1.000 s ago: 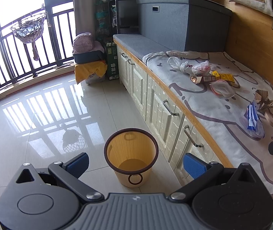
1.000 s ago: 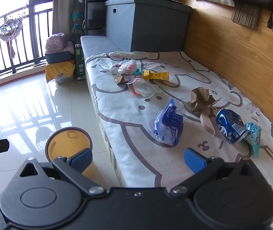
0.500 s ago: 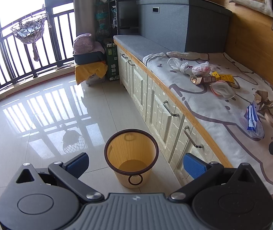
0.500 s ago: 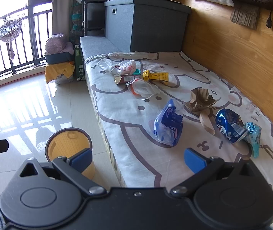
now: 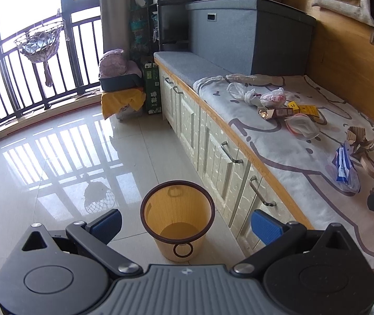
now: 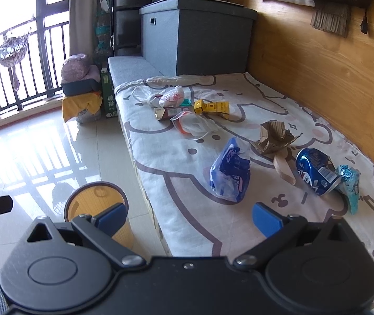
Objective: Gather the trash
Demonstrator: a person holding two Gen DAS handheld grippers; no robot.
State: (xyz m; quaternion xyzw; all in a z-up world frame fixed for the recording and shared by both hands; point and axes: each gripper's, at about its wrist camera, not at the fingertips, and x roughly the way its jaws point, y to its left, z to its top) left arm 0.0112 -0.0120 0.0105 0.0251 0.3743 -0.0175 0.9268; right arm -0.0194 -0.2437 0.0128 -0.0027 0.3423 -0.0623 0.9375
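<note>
Trash lies scattered over the bed sheet (image 6: 176, 162), none yet picked up. Right gripper (image 6: 189, 214) hangs with jaws wide apart and empty; left gripper (image 5: 186, 221) is likewise spread above the empty yellow bin (image 5: 177, 210) on the floor. Nearest piece is the blue plastic wrapper (image 6: 230, 170), at about 1 o'clock from the right gripper. It looks soft and crinkly, so pinching a bunched fold low against the sheet should hold better than the loose edge. Crushed blue can (image 6: 316, 172) lies at 3 o'clock of it.
</note>
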